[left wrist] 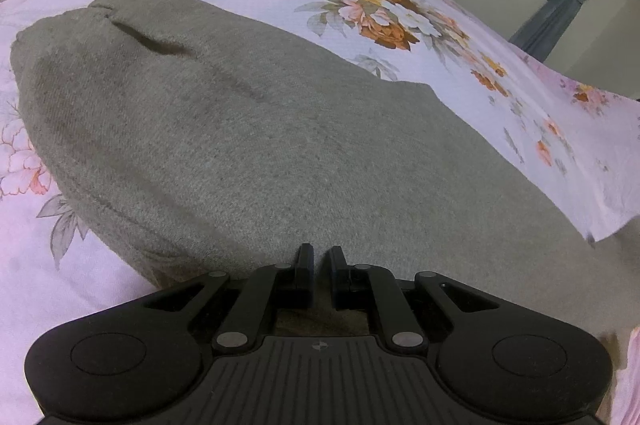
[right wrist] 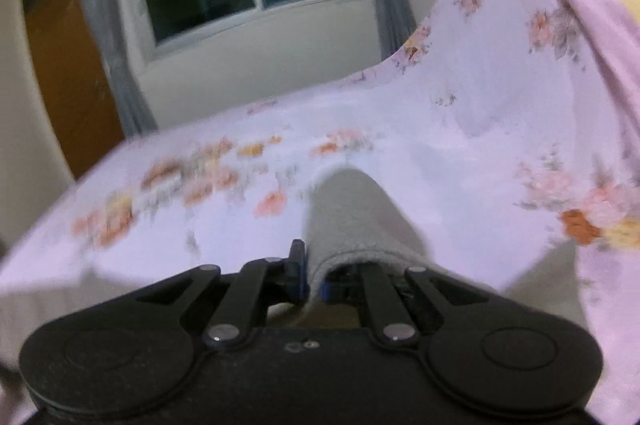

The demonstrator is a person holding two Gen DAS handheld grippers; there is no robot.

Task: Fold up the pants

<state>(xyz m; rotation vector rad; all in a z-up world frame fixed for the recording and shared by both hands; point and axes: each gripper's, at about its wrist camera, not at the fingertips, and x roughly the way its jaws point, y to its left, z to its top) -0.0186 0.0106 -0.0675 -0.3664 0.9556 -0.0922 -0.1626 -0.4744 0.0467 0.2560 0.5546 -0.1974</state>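
The grey pants point(left wrist: 248, 129) lie on the floral bedsheet point(left wrist: 400, 1), long axis running from upper left to lower right of the left wrist frame. The left gripper point(left wrist: 320, 257) sits over them, fingers nearly together. The right gripper point(right wrist: 310, 265) pinches grey fabric point(right wrist: 352, 213), blurred.

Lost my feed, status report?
Left gripper nearly shut over pants. Right gripper shut on pants. Bedsheet around, nothing blocking.
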